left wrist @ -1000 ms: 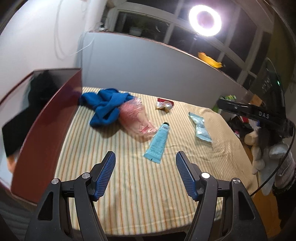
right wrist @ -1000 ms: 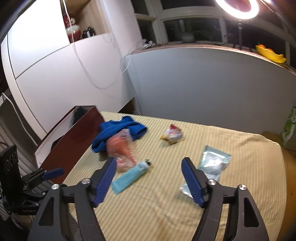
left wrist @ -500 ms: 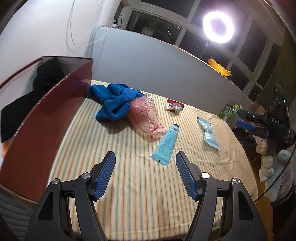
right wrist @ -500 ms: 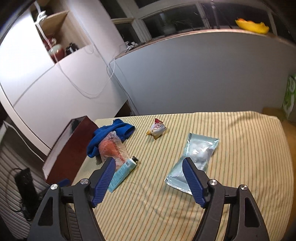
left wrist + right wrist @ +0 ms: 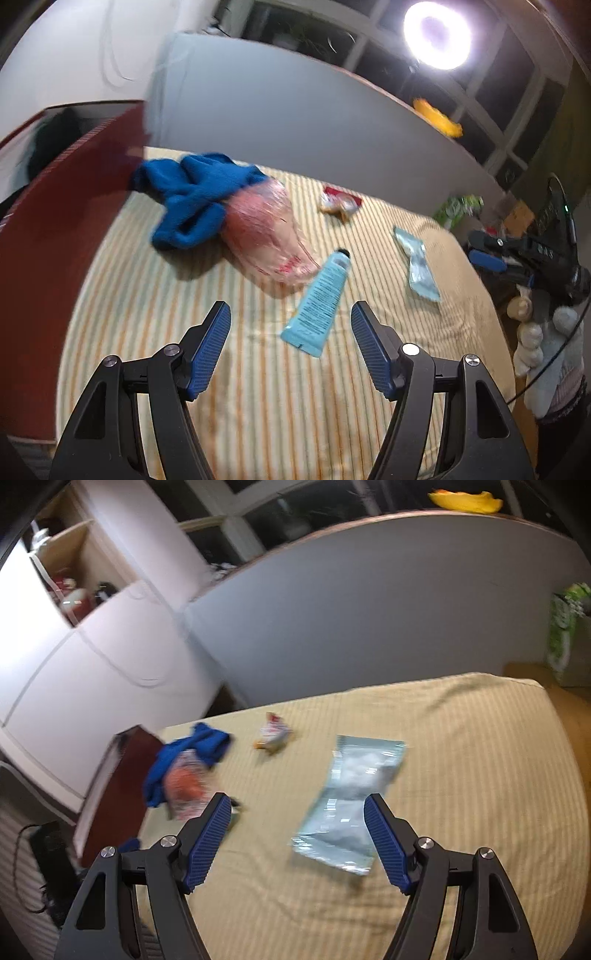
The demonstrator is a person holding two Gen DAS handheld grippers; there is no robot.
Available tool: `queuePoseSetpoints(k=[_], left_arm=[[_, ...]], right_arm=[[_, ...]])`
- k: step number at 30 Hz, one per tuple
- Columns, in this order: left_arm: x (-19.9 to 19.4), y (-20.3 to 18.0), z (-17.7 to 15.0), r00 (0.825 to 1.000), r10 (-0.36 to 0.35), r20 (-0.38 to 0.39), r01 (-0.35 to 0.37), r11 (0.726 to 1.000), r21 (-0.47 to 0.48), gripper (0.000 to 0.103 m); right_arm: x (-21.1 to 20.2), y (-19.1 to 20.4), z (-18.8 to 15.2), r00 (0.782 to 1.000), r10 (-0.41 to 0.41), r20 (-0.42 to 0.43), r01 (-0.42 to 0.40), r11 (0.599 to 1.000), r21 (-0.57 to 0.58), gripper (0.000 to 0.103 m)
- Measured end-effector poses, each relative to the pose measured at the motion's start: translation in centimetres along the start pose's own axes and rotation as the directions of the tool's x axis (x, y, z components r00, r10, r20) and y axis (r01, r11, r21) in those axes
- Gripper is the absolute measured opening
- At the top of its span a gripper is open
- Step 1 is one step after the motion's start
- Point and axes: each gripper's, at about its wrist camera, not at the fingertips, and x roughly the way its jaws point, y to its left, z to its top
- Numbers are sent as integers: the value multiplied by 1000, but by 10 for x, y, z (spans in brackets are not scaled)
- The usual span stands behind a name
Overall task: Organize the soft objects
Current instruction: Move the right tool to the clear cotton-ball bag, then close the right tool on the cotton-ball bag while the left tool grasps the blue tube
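A: Start at the fingers. How do they stand?

B: Both pairs are spread wide with nothing between the pads. The left gripper [image 5: 290, 325] hangs over the striped cloth [image 5: 258, 406]; the light-blue tube [image 5: 320, 301] lies flat just past its tips, toward 12 o'clock, cap end away. The right gripper [image 5: 297, 814] hovers with the pale sealed pouch [image 5: 352, 801] at about 1 o'clock, its near corner by the right pad.

A: So which step is this?

B: The approach, I'd say; nothing is picked up yet. Next, each gripper likely has to drop lower and straddle its item across the narrow side before closing. The flat pouch may slip or crumple.

A: And farther out?

B: From the left camera, the pink plastic bag [image 5: 267, 234] touches the blue cloth [image 5: 192, 199] at 11 o'clock, beside the dark red box [image 5: 55, 229] at 9; a small snack packet [image 5: 340, 201] sits at 1.

A: What does one view add?

B: The left shows the other gripper and a gloved hand [image 5: 535, 325] at 3 o'clock. The right shows a wall shelf [image 5: 74, 576].
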Motion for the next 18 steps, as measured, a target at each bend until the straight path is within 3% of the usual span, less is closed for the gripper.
queuePoseSetpoints(k=[5, 18], left_arm=[[24, -19, 9, 998, 2, -61, 3, 996, 93, 67], [61, -35, 12, 987, 33, -156, -5, 984, 180, 67]], right_arm=[[23, -14, 4, 994, -63, -88, 64, 998, 16, 71], [73, -23, 11, 970, -129, -206, 141, 989, 46, 71]])
